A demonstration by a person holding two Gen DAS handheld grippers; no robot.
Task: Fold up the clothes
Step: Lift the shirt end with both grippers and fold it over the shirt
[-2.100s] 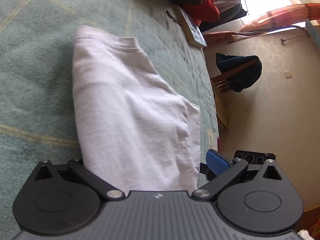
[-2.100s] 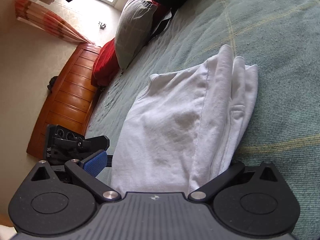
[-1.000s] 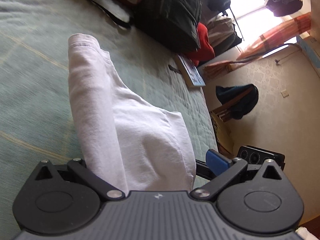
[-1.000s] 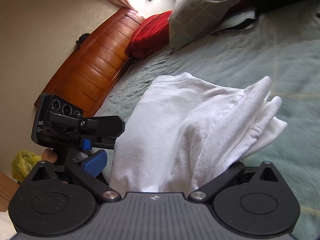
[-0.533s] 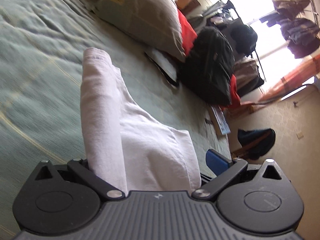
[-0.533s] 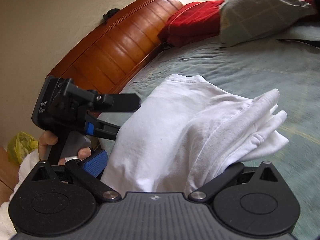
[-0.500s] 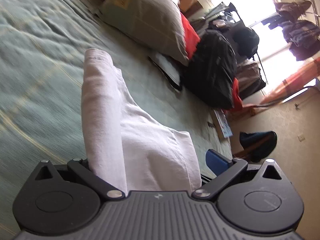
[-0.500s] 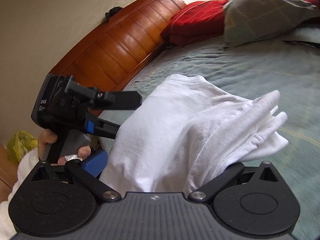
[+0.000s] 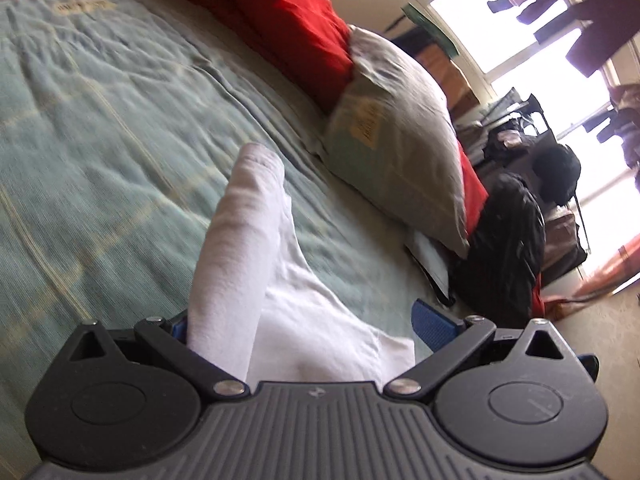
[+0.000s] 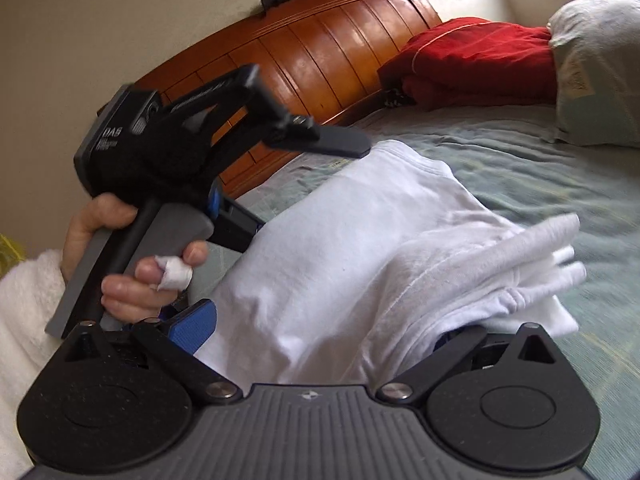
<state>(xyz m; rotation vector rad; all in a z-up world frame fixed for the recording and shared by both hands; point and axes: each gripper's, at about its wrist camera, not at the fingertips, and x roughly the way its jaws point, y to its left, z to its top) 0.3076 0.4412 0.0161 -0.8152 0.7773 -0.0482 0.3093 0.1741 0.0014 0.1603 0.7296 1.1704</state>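
Two grippers carrying one white shirt (image 10: 340, 264) above the bed (image 9: 92, 128); left gripper (image 9: 304, 332) and right gripper (image 10: 320, 336) fingers spread wide with bunched cloth between, actual clamping impossible to tell; keeping both level, lowering together, avoiding the pillow (image 9: 400, 152).

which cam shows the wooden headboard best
The right wrist view: the wooden headboard spans its upper middle, curved panels clearly lit, partly blocked by the left gripper. The left wrist view shows none of it, only bedspread and pillows.

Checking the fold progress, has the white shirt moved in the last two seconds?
Yes. The white shirt has swung toward the wooden headboard and pillows.
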